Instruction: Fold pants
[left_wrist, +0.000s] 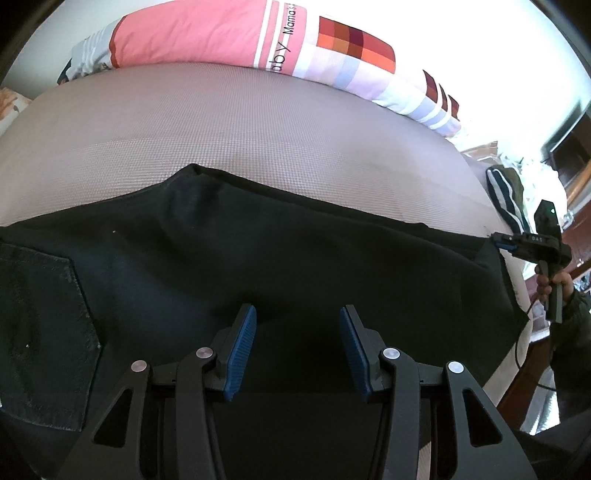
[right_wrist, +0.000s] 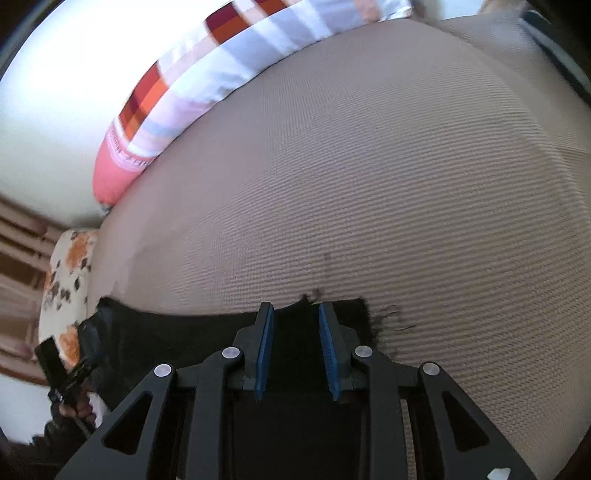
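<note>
Black pants lie spread flat across the bed, with a back pocket at the left. My left gripper hovers open over the middle of the cloth, and nothing is pinched between its blue pads. At the far right my right gripper, held by a hand, has its tips at the hem corner. In the right wrist view my right gripper sits over the frayed hem of the pants. Its pads stand a little apart and the cloth lies flat beneath them.
The bed has a beige woven cover. A pink and striped bolster lies along the far side. A floral pillow sits at one end. A dark striped garment lies beyond the bed's right edge.
</note>
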